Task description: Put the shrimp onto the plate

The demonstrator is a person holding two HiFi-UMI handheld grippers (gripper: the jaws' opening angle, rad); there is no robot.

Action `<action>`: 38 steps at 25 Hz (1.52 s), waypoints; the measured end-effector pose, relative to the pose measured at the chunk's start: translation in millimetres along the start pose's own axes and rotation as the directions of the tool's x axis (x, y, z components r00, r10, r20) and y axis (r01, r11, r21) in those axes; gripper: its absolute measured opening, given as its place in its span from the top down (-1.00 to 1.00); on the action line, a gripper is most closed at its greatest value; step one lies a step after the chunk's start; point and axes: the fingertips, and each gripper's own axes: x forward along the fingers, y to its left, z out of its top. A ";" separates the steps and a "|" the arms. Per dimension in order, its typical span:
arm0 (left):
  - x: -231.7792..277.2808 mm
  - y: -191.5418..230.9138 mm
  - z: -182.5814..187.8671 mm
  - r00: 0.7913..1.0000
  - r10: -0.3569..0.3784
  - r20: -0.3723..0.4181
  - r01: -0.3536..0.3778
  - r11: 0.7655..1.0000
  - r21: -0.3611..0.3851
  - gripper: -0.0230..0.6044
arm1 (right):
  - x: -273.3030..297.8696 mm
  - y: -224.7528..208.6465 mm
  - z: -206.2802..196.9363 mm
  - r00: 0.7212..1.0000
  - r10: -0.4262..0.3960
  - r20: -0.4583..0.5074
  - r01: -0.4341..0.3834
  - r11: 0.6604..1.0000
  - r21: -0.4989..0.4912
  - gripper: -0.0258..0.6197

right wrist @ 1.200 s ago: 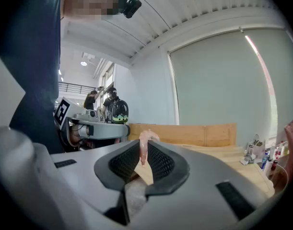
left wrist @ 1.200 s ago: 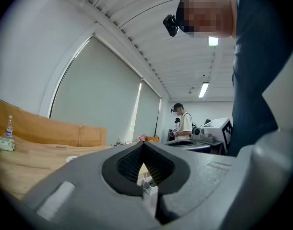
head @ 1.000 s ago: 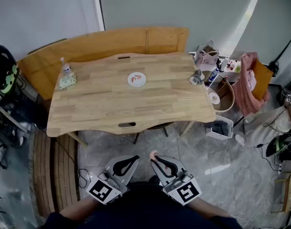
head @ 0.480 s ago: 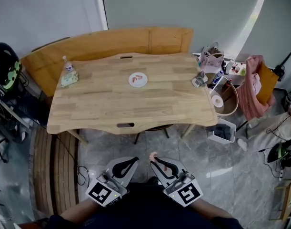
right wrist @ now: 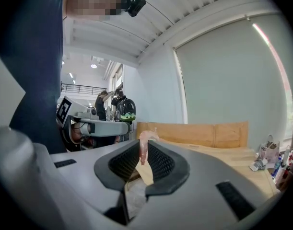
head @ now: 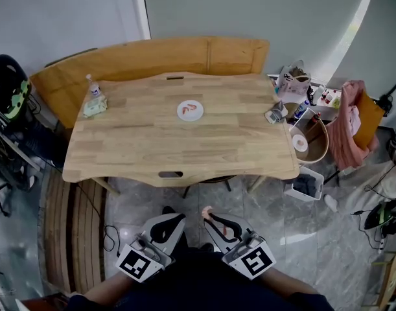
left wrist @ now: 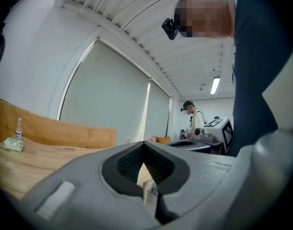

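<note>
**Right claw clamped on a shrimp, left claw shut and empty**

In the head view both grippers sit low in the frame, just above the person's dark sleeves, over grey floor and well short of the table (head: 120, 148).

The right gripper (head: 210, 218) is at lower centre-right. Its jaws are closed on a pink shrimp (head: 207, 210), which sticks out past the tips toward the table. In the right gripper view the black pads of this gripper (right wrist: 145, 141) pinch the shrimp (right wrist: 143, 152) near the tip. It stands upright between them, its pale curled end rising just above the jaws. Behind it the table (right wrist: 218, 155) runs off to the right, and a helmet (right wrist: 126, 110) hangs at centre left.

The left gripper (head: 178, 218) is at lower centre-left, just beside the right one. In the left gripper view its jaw tips (left wrist: 144, 144) meet with nothing between them, and only the hollow between the pads stays open behind them.

The white plate (head: 181, 113) lies near the middle of the table, in the upper centre of the head view and well apart from both grippers. A second shrimp (head: 190, 107) lies on it. A bottle (head: 92, 87) and a pack of wipes (head: 94, 107) sit together at the table's upper left corner, and both show at the far left of the left gripper view, the bottle (left wrist: 18, 127) standing above the pack (left wrist: 13, 144). A wooden bench (head: 152, 56) runs along the table's far side.
</note>
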 end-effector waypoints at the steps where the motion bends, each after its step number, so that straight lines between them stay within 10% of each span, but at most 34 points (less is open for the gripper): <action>1: 3.4 6.5 0.0 1.000 -0.003 0.002 0.003 1.000 0.002 0.94 | 6.2 -4.5 -0.6 1.000 -0.004 -0.003 0.004 1.000 0.003 0.74; 23: 103.8 226.2 35.2 0.981 -0.192 0.000 0.192 0.981 -0.030 0.94 | 208.0 -136.1 20.2 0.979 -0.192 -0.071 0.191 0.981 -0.020 0.74; 38: 159.8 267.7 41.2 0.998 -0.062 -0.007 0.061 0.998 -0.034 0.94 | 255.2 -211.4 6.9 0.991 -0.066 -0.120 0.061 0.997 -0.046 0.74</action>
